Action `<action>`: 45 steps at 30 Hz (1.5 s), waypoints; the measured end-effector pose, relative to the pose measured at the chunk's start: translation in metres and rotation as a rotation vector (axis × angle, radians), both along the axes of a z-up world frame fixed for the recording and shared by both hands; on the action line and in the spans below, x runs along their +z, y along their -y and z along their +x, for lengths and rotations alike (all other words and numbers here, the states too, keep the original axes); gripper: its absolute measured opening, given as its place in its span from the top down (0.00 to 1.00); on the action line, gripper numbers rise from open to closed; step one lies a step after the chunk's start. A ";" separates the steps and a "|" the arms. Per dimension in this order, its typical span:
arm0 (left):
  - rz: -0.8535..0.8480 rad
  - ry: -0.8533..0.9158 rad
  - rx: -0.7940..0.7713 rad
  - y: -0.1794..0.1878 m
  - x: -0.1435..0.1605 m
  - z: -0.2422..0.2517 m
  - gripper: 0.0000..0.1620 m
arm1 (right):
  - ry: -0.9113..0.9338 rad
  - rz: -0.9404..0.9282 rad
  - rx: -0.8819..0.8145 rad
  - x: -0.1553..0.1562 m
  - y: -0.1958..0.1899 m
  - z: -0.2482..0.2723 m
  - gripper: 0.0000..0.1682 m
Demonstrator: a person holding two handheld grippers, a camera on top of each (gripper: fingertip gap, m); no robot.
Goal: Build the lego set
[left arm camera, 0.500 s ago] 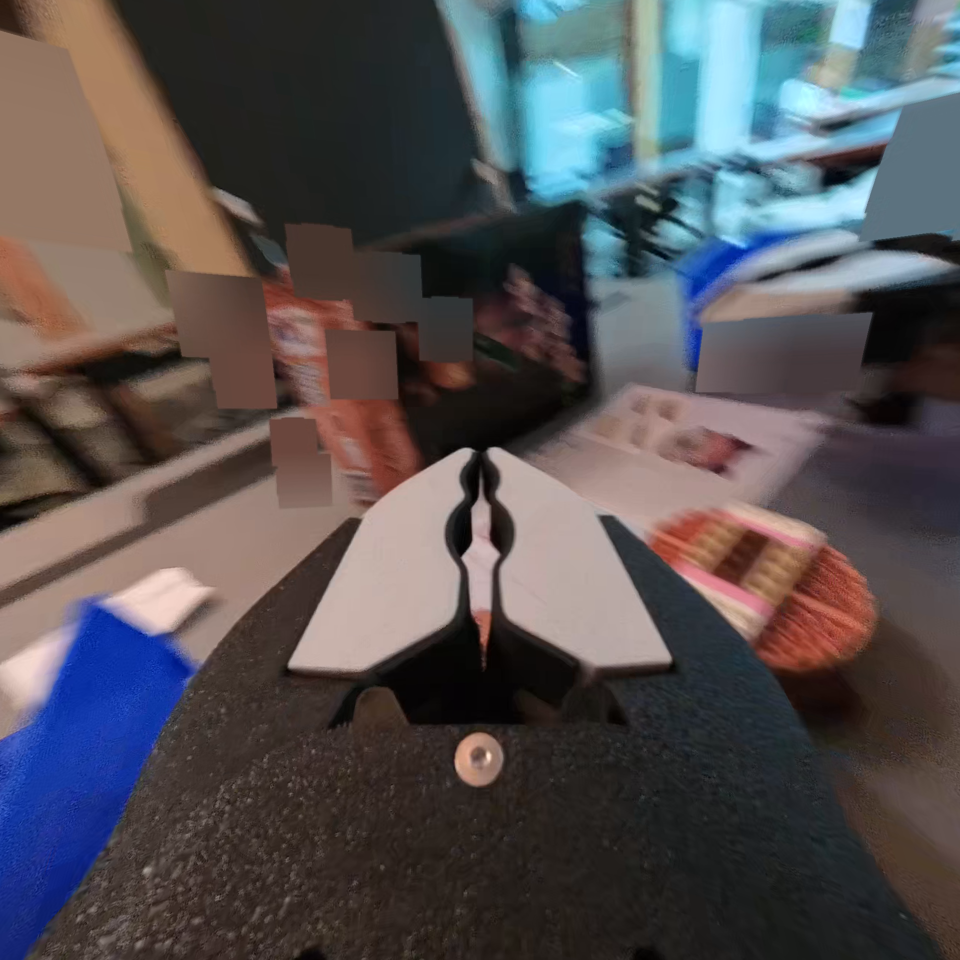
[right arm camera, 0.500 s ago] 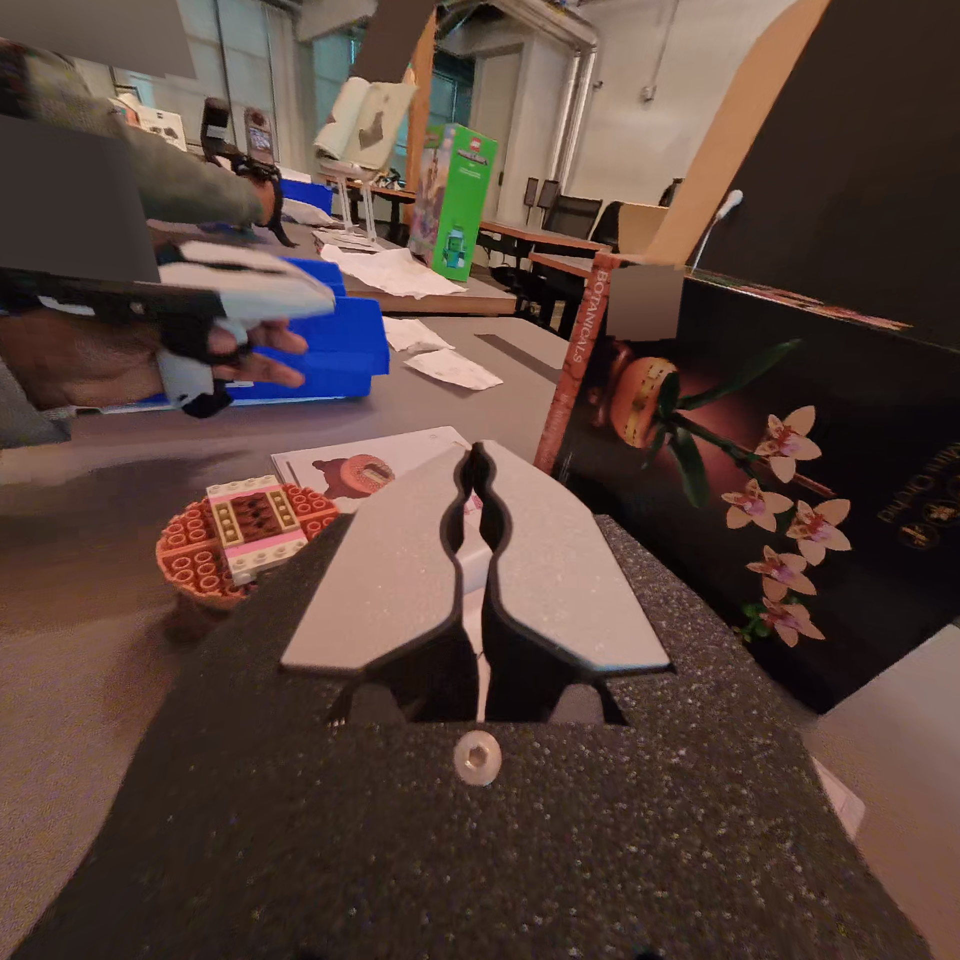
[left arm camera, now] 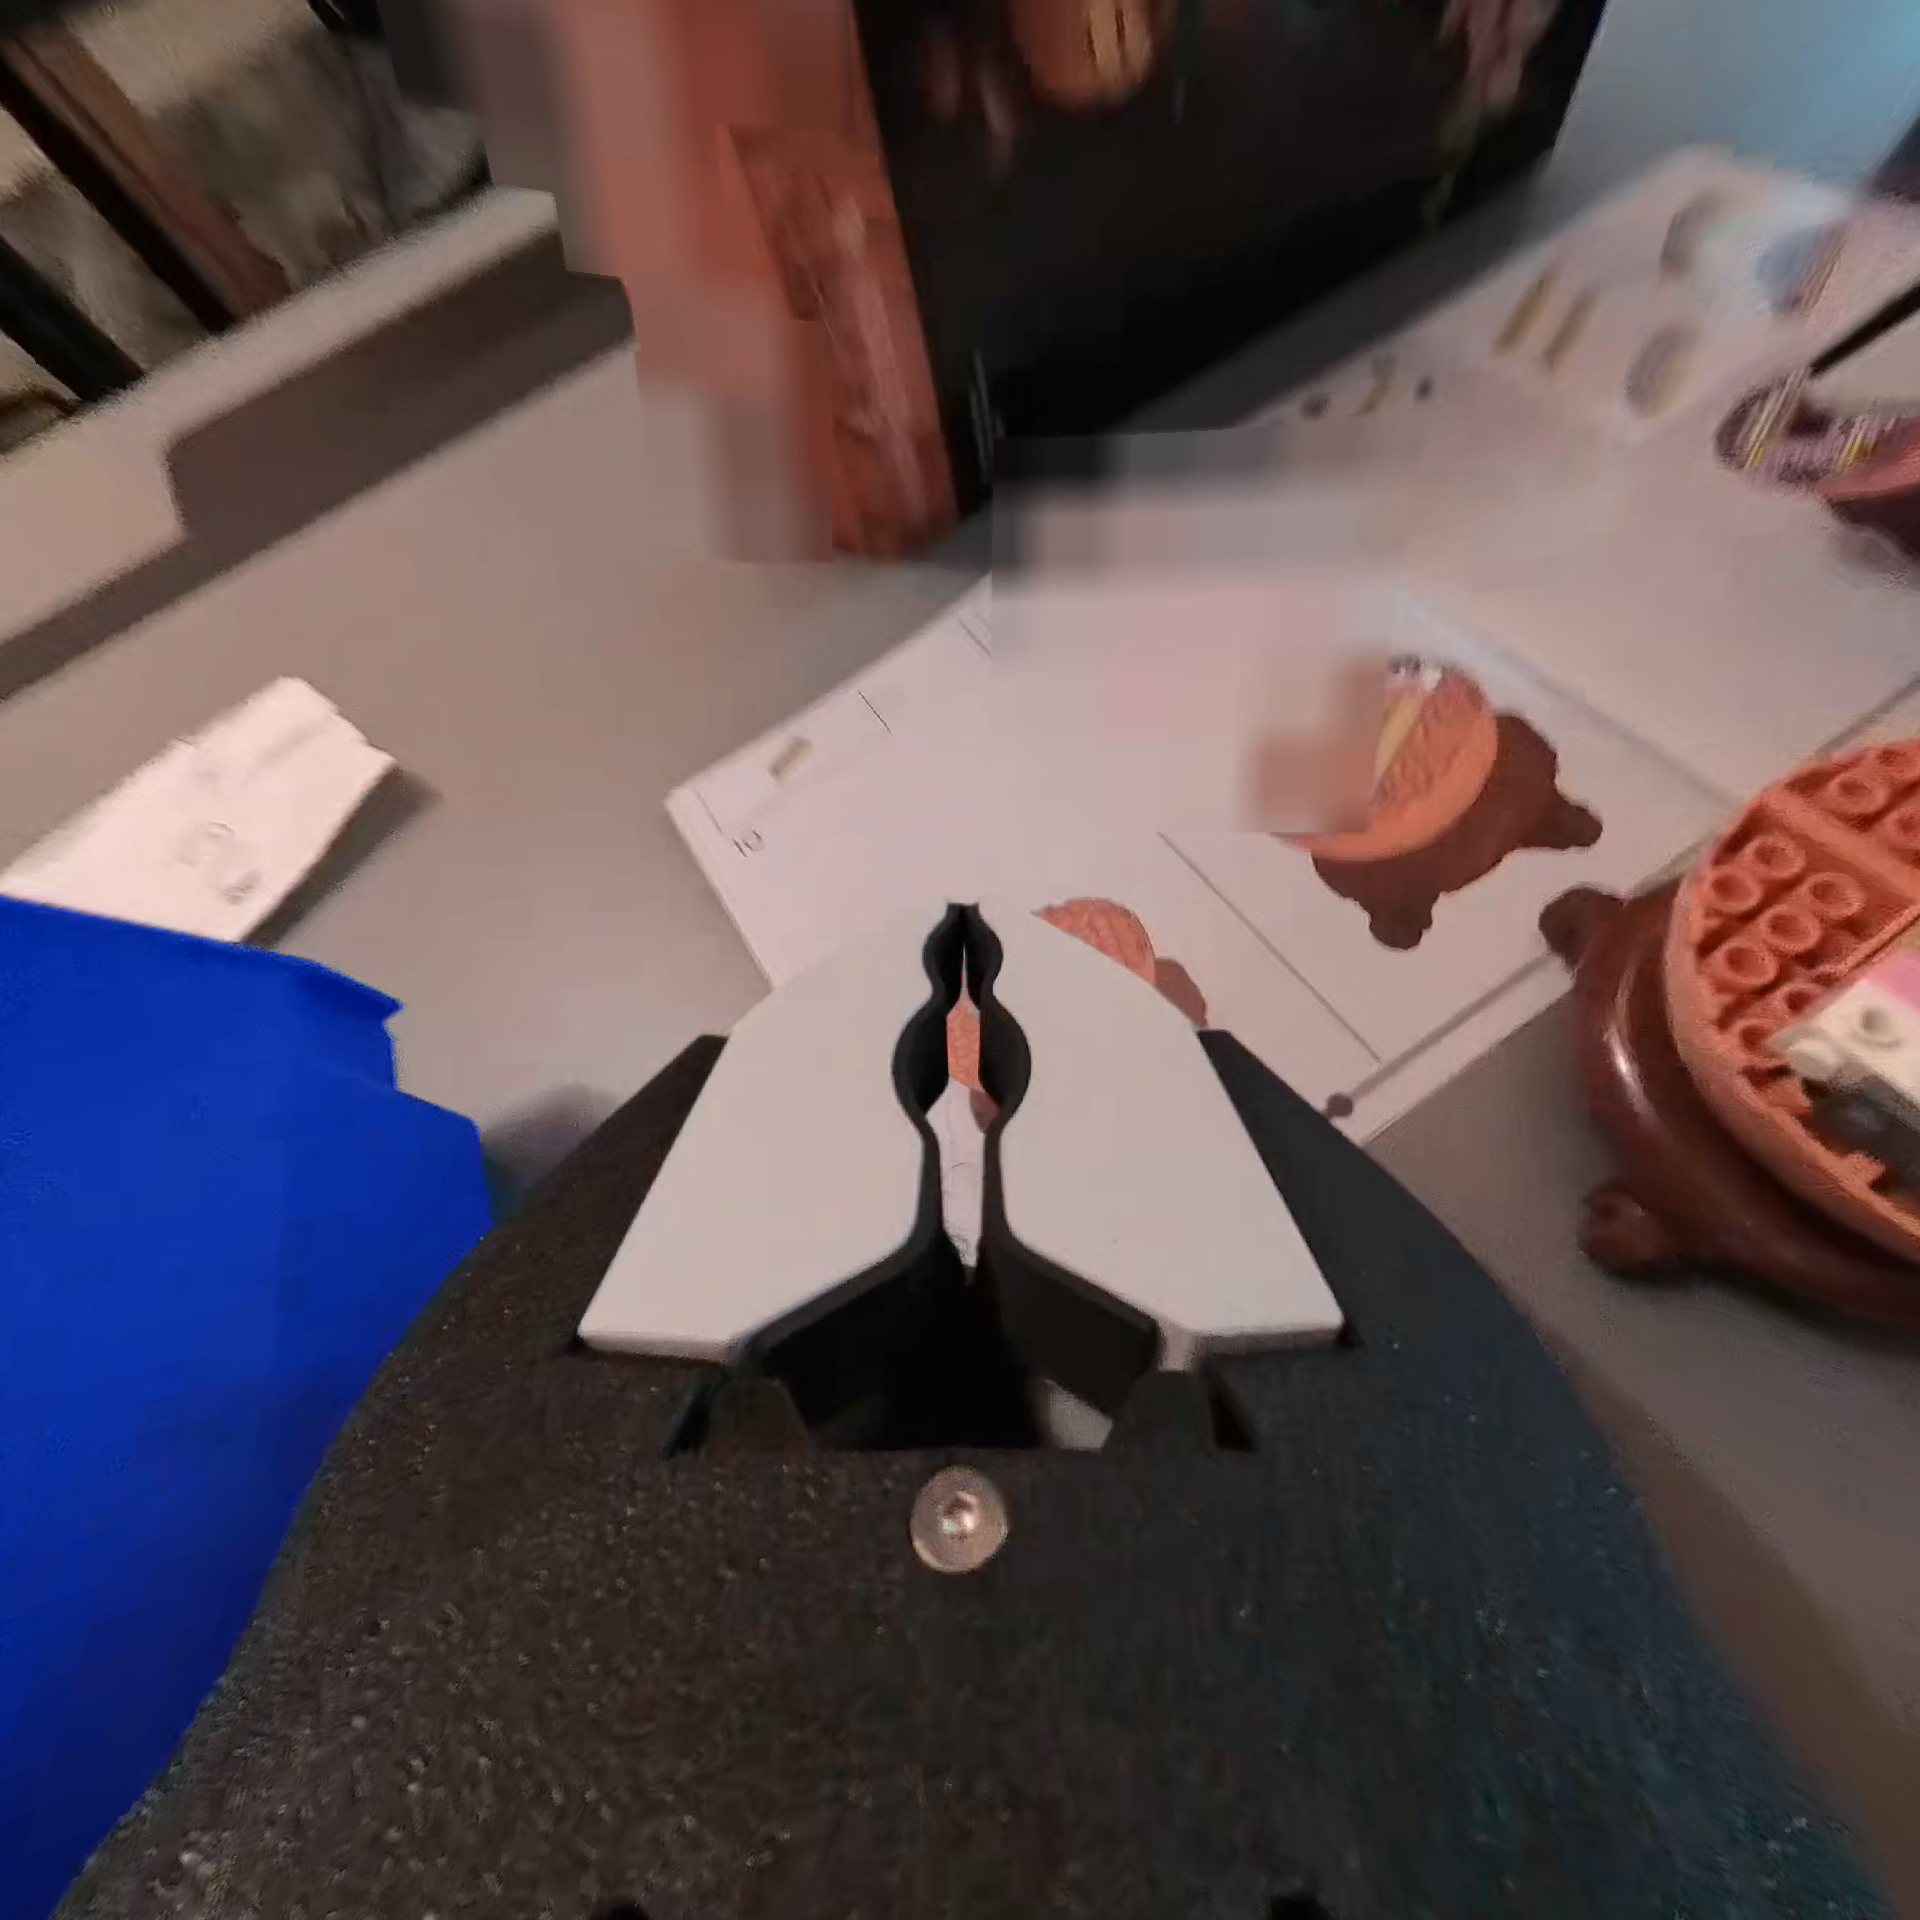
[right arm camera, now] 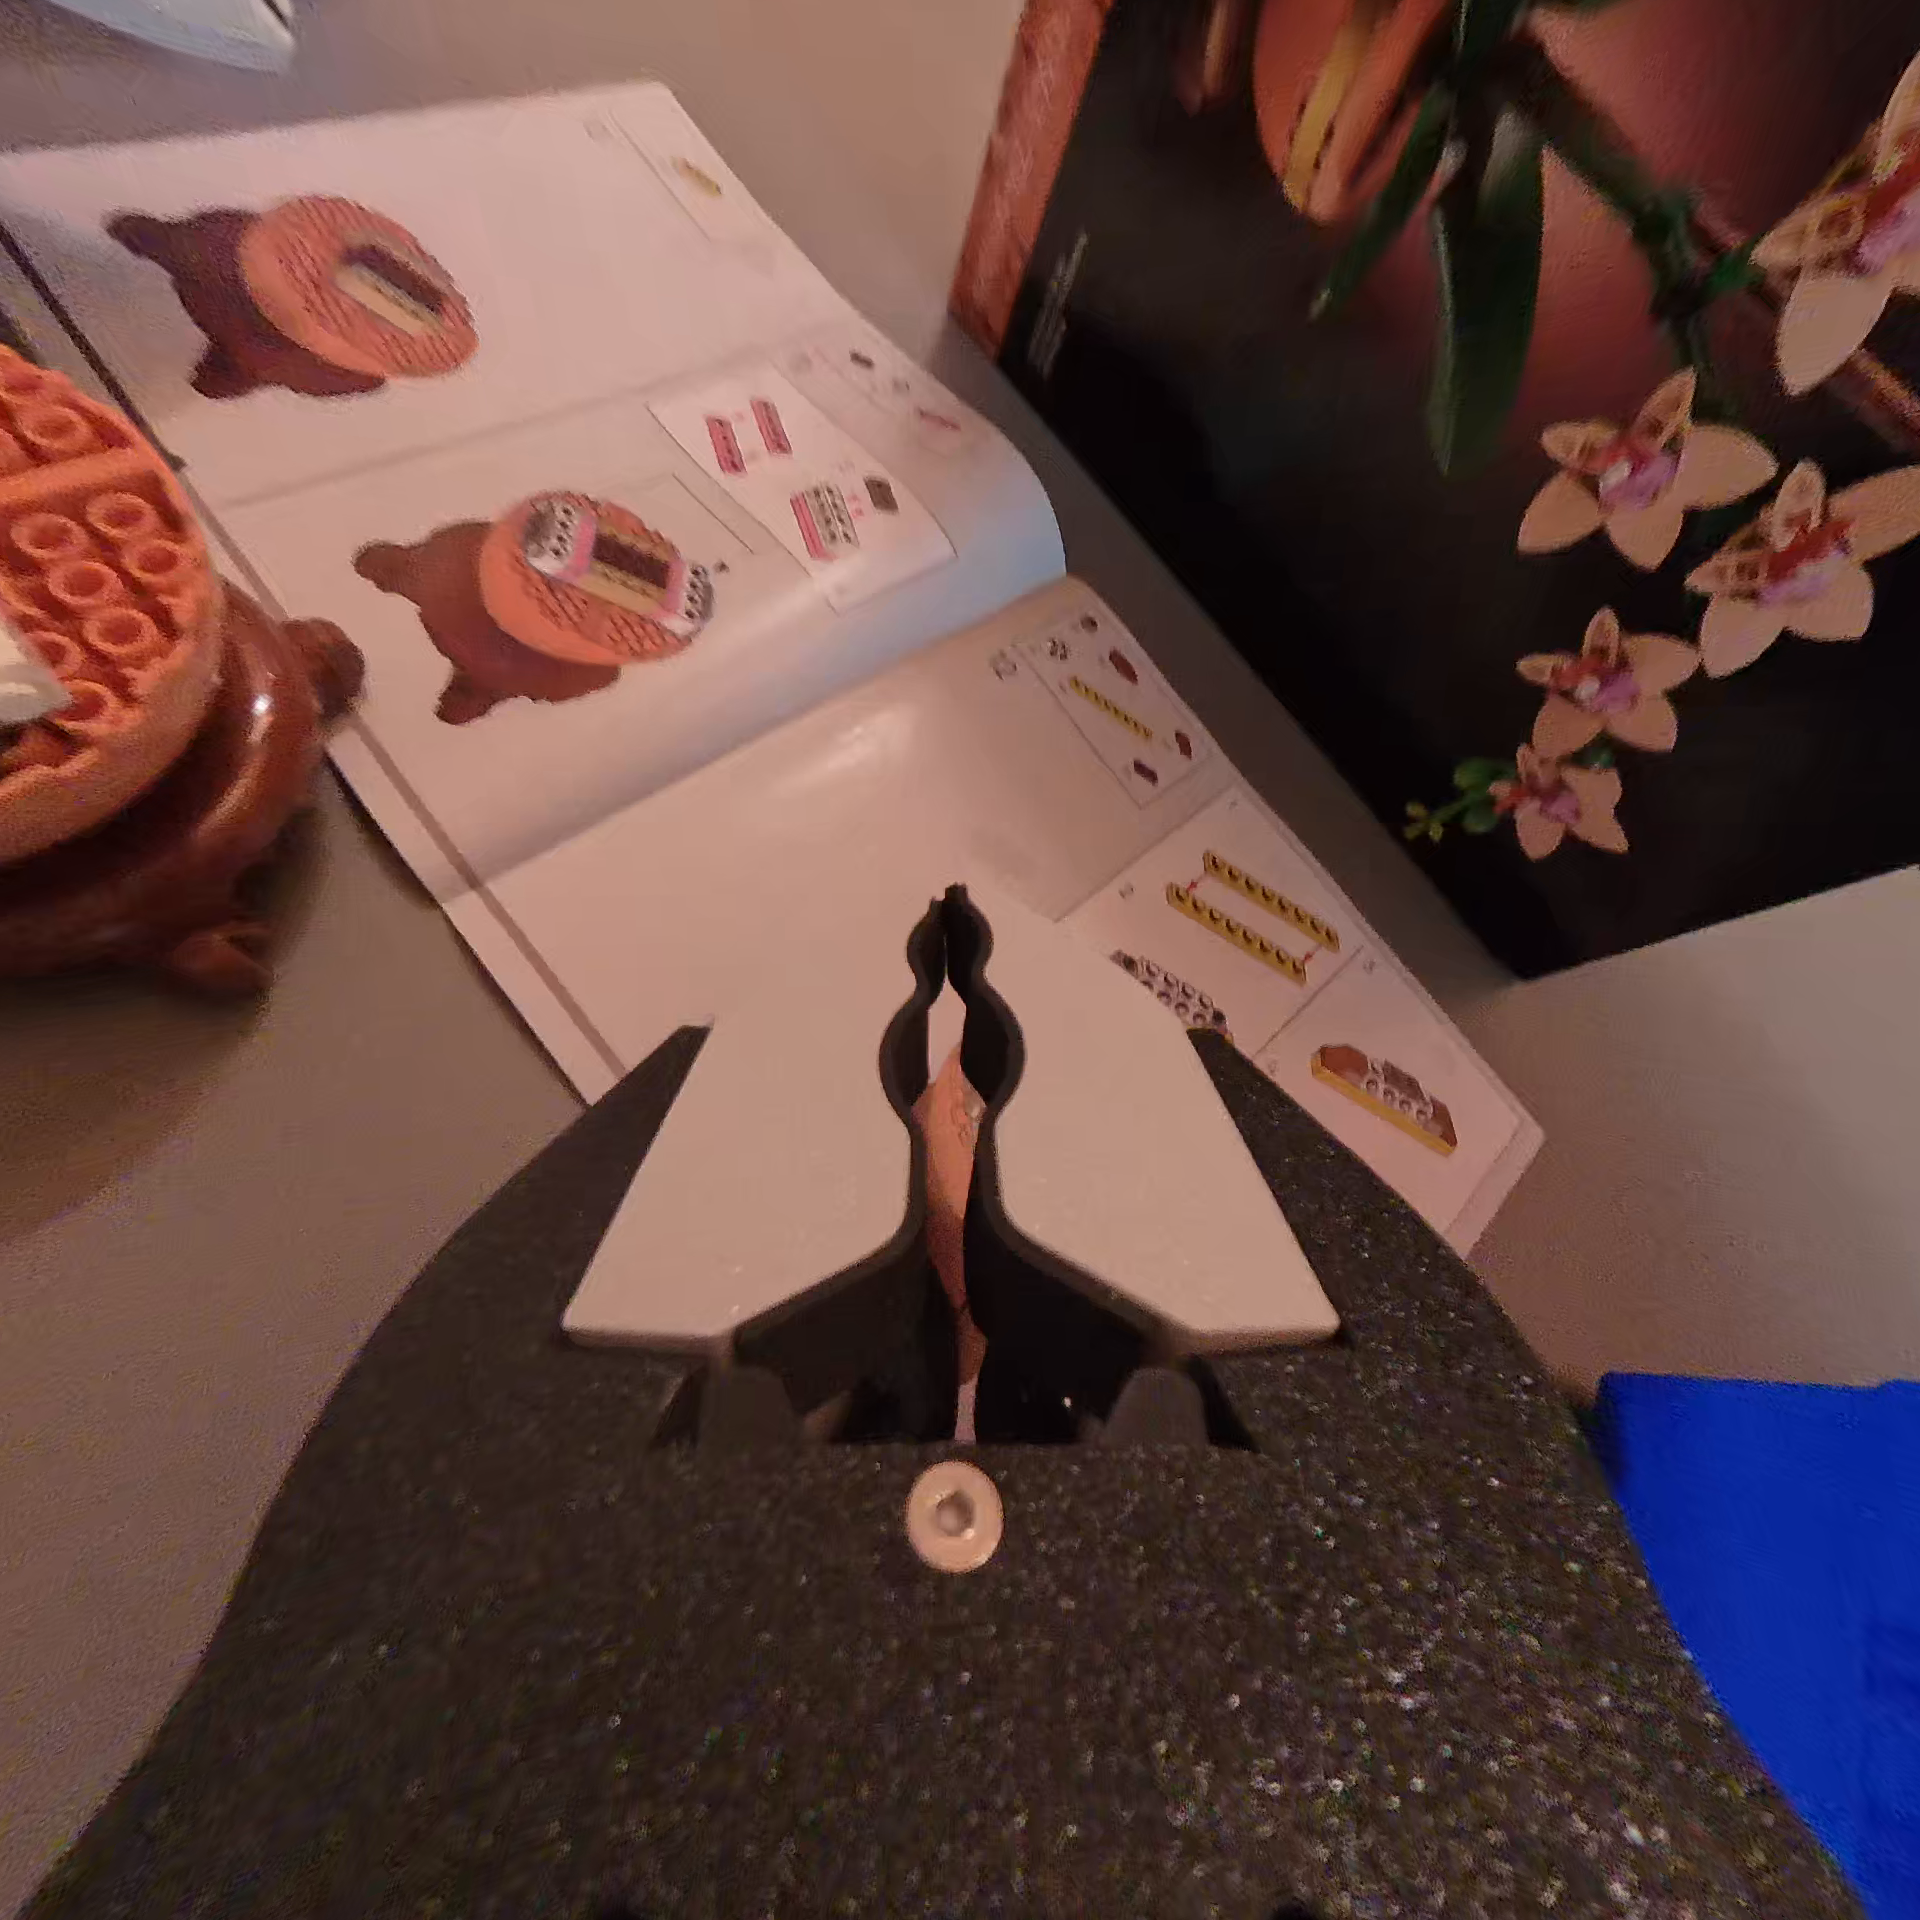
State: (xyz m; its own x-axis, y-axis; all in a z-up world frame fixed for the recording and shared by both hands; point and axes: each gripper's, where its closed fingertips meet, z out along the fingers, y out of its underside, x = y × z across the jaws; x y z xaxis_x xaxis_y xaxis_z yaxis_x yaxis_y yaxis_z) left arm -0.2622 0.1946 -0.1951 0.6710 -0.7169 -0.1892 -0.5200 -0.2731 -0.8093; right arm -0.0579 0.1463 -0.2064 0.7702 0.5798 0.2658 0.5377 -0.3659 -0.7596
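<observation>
The table [right arm camera: 156, 1195] is grey and lies under everything. A big dark box [right arm camera: 1455, 468] with flower pictures stands ahead and to the right of the right jaws. In the left view the same box [left arm camera: 1195, 208] stands far ahead of the left jaws, and it looks blurry there.

An open booklet [right arm camera: 727, 810] lies flat right under the right jaws and reaches out ahead of them. In the left view the booklet [left arm camera: 1039, 790] lies just ahead of the left jaws.

A blue bin [left arm camera: 156, 1299] sits to the left of the left jaws. Another blue bin [right arm camera: 1766, 1558] shows low to the right of the right jaws.

The pot [left arm camera: 1745, 1060] is round, with a brown base and an orange studded top. It sits on the table to the right of the left jaws, touching the booklet edge. In the right view the pot [right arm camera: 104, 644] is to the left of the right jaws.

A white paper [left arm camera: 208, 800] lies ahead and left of the left jaws.

The left gripper [left arm camera: 964, 920] has its jaws together with nothing in them. The right gripper [right arm camera: 951, 902] has its jaws together too, and holds nothing
</observation>
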 end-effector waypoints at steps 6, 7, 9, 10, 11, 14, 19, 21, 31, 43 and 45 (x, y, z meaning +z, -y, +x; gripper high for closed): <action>-0.042 -0.207 -0.049 -0.004 -0.030 -0.001 1.00 | 0.057 -0.179 -0.036 -0.026 0.008 0.013 1.00; -0.050 -0.217 -0.045 -0.005 -0.033 -0.002 1.00 | 0.068 -0.210 -0.028 -0.033 0.010 0.013 1.00; -0.086 -0.220 -0.032 -0.005 -0.038 -0.005 1.00 | 0.021 -0.199 -0.020 -0.032 0.009 0.006 1.00; -0.103 -0.213 -0.026 -0.004 -0.040 -0.007 1.00 | 0.011 -0.196 -0.025 -0.032 0.008 0.004 1.00; -0.114 -0.199 -0.019 -0.004 -0.040 -0.008 1.00 | 0.009 -0.195 -0.025 -0.032 0.008 0.003 1.00; -0.142 -0.188 -0.001 -0.005 -0.040 -0.013 1.00 | -0.011 -0.202 -0.027 -0.032 0.006 -0.003 1.00; -0.116 -0.296 0.055 -0.012 -0.040 -0.029 1.00 | -0.031 -0.208 -0.007 -0.032 0.005 -0.022 1.00; -0.100 -0.346 0.078 -0.015 -0.040 -0.034 1.00 | -0.027 -0.188 0.006 -0.032 0.004 -0.028 1.00; -0.044 -0.410 0.175 -0.019 -0.036 -0.056 1.00 | -0.030 -0.158 0.083 -0.030 -0.002 -0.050 1.00; -0.280 0.083 -0.407 0.116 -0.006 0.008 0.46 | -0.249 0.014 0.702 0.011 0.061 -0.113 0.43; -0.278 0.109 -0.435 0.126 -0.008 0.019 0.45 | -0.213 -0.037 0.751 0.001 0.061 -0.124 0.46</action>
State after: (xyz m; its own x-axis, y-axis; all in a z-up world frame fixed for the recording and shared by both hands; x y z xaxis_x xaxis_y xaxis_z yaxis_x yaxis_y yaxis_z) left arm -0.2429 0.0689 -0.2033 0.3055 -0.9467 0.1016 -0.5500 -0.2626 -0.7928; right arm -0.1820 0.0855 -0.2050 0.1996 0.9717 0.1261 0.4952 0.0110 -0.8687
